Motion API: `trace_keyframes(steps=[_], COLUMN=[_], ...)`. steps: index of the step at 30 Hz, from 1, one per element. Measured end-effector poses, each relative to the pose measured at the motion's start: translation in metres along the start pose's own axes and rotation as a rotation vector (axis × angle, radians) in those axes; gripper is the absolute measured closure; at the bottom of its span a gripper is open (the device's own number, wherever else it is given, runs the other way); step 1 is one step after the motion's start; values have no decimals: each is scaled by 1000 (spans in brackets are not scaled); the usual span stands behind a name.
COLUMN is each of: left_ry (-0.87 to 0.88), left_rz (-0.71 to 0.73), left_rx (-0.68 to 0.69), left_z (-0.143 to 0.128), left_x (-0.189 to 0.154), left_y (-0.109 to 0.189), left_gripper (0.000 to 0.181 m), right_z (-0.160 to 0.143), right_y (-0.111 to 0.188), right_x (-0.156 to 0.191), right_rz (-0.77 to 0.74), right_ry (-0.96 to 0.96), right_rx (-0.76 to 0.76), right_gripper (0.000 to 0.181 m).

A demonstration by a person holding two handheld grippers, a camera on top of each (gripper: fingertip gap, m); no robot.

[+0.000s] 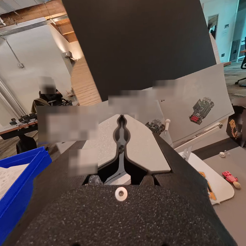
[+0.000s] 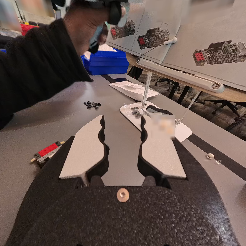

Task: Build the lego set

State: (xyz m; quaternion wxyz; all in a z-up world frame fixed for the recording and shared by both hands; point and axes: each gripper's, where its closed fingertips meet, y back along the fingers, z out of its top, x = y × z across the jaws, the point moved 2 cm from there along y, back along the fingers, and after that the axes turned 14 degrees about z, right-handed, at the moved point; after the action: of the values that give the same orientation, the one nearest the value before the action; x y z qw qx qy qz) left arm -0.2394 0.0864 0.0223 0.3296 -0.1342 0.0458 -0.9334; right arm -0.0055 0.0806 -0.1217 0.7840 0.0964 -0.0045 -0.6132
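Observation:
My left gripper (image 1: 121, 116) is shut, tips touching, and is raised in front of the instruction booklet (image 1: 193, 93) on its stand. A small dark bit shows in the slit between its fingers; I cannot tell what it is. My right gripper (image 2: 121, 117) is open and empty, low over the grey table (image 2: 59, 119). A partial build (image 2: 47, 151) of red, grey and black bricks lies just left of its left finger. A pile of small black pieces (image 2: 92, 104) lies ahead of it. The booklet (image 2: 199, 33) shows pictures of the model.
The person's black-sleeved arm (image 2: 40, 59) reaches across the upper left. A blue bin (image 2: 107, 62) and a white bag (image 2: 133, 89) are at the back. The stand's white base (image 2: 183, 131) holds a bag of pieces (image 2: 135, 111). A small white round piece (image 2: 210, 156) lies to the right. One gripper's finger ends stand about 25 centimetres off the other's. The partial build (image 2: 47, 151) is closer to my right gripper, around 15 centimetres from its tips; the left tips are 40 centimetres off.

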Motion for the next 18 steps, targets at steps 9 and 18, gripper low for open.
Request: trace_keyframes(steps=[9,18], left_ry=[-148,-255], left_rz=[-357,-672], left_rx=[275,708], left_z=[-28,-188], left_x=[33,9], left_y=[76,136], left_gripper=[181,161], right_z=[-4,-13], right_y=[0,-4], right_x=[0,-2], right_rz=[-2,-1], right_ry=[-25,-66], right_rx=[15,29], right_gripper=[131,134])
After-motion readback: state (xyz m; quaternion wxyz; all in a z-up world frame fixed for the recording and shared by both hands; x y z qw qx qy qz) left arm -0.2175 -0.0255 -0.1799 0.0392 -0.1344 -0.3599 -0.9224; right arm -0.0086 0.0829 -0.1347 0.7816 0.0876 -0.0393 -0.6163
